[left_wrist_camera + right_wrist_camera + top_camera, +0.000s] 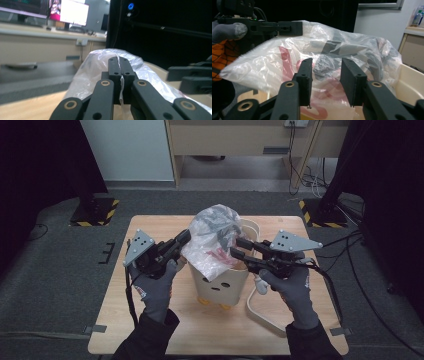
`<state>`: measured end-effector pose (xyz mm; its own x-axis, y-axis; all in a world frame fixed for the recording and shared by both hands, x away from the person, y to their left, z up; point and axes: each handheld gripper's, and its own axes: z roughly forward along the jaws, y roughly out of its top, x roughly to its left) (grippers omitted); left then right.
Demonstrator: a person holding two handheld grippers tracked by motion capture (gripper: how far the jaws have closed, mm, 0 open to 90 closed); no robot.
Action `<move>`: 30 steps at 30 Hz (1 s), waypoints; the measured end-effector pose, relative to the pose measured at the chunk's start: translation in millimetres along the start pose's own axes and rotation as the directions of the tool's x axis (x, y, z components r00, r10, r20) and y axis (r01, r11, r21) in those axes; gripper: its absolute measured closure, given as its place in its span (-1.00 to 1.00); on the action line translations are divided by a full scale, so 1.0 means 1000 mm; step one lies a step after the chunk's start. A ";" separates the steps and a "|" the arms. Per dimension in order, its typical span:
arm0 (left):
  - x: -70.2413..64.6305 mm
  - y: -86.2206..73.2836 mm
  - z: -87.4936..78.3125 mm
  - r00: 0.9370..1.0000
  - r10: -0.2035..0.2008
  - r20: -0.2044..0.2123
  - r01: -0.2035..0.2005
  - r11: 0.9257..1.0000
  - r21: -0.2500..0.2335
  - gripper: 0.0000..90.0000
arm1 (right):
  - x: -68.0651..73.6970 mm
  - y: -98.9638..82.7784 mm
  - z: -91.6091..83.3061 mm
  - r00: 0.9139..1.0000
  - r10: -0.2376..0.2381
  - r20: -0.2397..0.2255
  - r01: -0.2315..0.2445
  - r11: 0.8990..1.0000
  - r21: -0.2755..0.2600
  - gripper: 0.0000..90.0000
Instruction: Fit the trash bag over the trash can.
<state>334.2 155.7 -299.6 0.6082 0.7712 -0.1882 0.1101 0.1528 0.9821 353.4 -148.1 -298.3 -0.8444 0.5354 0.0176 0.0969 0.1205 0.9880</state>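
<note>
Bag: your clear plastic bag (215, 240), with red print and dark items showing through it, sits in the mouth of the cream bin (220, 287) near the table's middle, bulging well above the rim.
Bag axis: its long line runs upright with a lean toward your left, the rounded top pointing up and away from you; a loose flap hangs down over the bin's left front wall.
Bin: it stands upright on the wooden table (150, 320), and a cream loop handle (260, 312) lies on the wood beside it on your right.
Left hand: your gloved left hand (155, 287) comes up from the bottom edge and angles inward to the right, carrying the left gripper (184, 238) roughly level at the bag's left flank.
Left gripper: its jaws are fully together, pinching a thin fold of the bag's film; in the left gripper view (121, 75) a white sliver of plastic shows squeezed between the pads.
Right hand: your gloved right hand (292, 287) angles inward to the left, holding the right gripper (235, 246) about level at the bag's right side, over the bin's rim.
Right gripper: its jaws stand partly apart with a clear gap; in the right gripper view (325, 80) the bag's film lies just ahead between the pads, which grip nothing.
</note>
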 end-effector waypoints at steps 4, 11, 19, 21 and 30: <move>-0.017 0.009 0.006 0.998 0.058 0.004 -0.057 0.998 -0.040 1.00 | 0.001 0.003 -0.003 1.000 0.018 -0.025 -0.019 0.999 -0.050 0.27; -0.042 0.016 0.029 0.982 0.184 -0.040 -0.186 0.982 -0.031 1.00 | 0.006 0.014 -0.008 0.995 0.039 -0.089 -0.049 0.991 -0.123 0.02; -0.053 0.011 0.039 0.971 0.236 -0.039 -0.236 0.972 -0.004 1.00 | 0.010 0.019 -0.009 0.994 0.045 -0.097 -0.058 0.989 -0.134 -0.10; -0.056 0.010 0.039 0.972 0.233 -0.027 -0.233 0.972 -0.008 1.00 | 0.011 0.019 -0.009 0.994 0.049 -0.098 -0.062 0.988 -0.143 -0.15; -0.065 0.010 0.030 0.984 0.147 0.102 -0.143 0.989 -0.044 1.00 | 0.015 0.016 0.005 0.997 0.003 -0.077 -0.011 0.994 -0.104 0.31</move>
<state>319.8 88.4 -277.8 0.6948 0.7180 -0.0402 -0.0124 0.0678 0.9976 345.1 -133.5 -283.3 -0.8820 0.4701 0.0323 0.0508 0.0268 0.9984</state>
